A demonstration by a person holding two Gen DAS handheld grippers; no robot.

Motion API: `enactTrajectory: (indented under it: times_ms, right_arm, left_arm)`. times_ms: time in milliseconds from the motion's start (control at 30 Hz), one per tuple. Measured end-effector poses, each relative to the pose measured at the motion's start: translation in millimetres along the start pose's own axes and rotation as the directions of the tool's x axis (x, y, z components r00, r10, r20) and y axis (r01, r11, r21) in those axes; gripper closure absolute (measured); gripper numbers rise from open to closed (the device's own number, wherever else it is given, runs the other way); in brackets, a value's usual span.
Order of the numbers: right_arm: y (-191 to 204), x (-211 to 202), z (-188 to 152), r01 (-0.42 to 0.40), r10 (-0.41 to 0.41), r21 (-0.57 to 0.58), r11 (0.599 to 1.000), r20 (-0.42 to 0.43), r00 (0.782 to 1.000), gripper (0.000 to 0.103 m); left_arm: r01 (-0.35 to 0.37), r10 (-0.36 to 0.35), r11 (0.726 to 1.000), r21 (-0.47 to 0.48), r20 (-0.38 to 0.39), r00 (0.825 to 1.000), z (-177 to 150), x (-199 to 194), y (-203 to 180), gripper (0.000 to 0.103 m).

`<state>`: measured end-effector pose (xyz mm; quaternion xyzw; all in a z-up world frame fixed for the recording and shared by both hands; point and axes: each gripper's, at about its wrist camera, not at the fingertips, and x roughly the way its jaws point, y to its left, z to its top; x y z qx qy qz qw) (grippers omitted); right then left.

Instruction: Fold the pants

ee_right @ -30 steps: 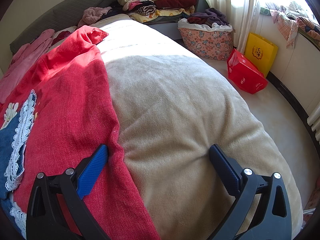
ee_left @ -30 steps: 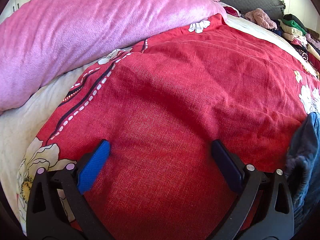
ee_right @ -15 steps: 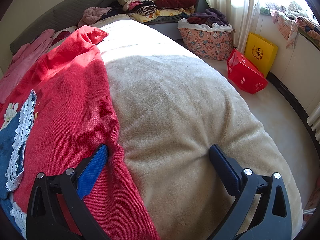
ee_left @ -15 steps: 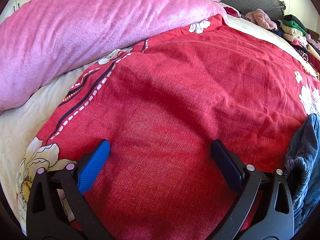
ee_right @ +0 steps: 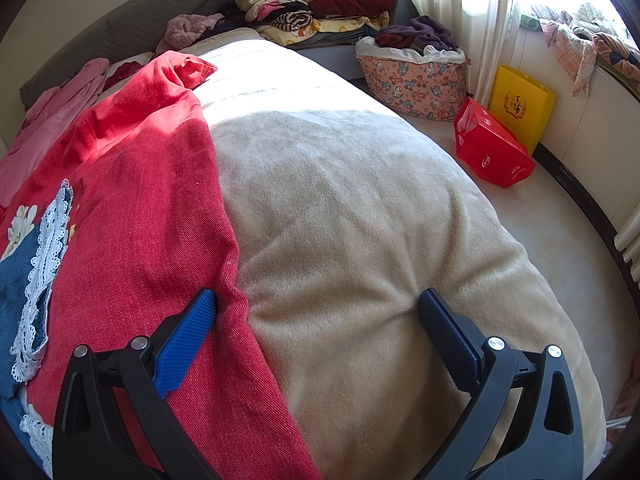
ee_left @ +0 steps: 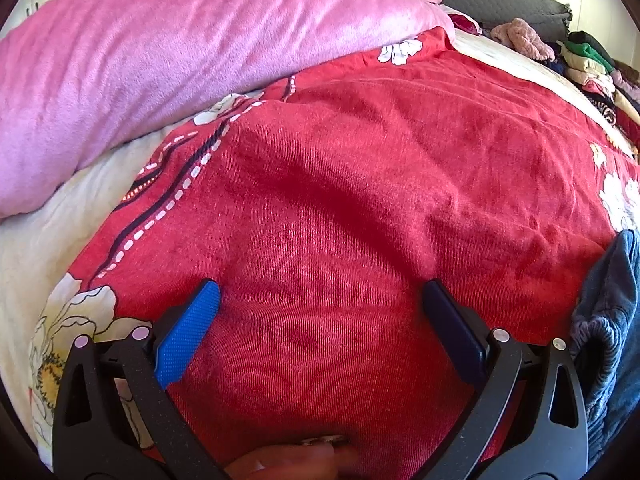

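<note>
Left gripper [ee_left: 320, 300] spread wide, empty, low over red woven floral bedspread [ee_left: 360, 168]; blue denim lace-trimmed pants [ee_left: 612, 320] just beside at right, likely next grab; right gripper [ee_right: 318, 308] also spread, straddling bedspread edge and beige plush blanket [ee_right: 360, 208], pants [ee_right: 16, 280] at far left.

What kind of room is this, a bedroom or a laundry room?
Most likely a bedroom: a bed under a red cover, a pink pillow, and folded clothes stacked beyond it.
</note>
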<state>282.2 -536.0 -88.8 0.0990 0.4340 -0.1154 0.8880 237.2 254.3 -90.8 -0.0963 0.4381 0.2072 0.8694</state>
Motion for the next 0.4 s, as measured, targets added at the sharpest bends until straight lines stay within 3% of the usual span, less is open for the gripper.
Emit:
enactTrajectory:
  times_ms: [400]
  right_arm:
    - [-0.1, -0.2, 0.1, -0.001, 0.001, 0.001, 1.0, 0.0, 1.0, 0.004]
  left_arm:
    - [-0.006, 0.006, 1.0, 0.001, 0.01, 1.0, -3.9, -5.9, 3.0, 0.008]
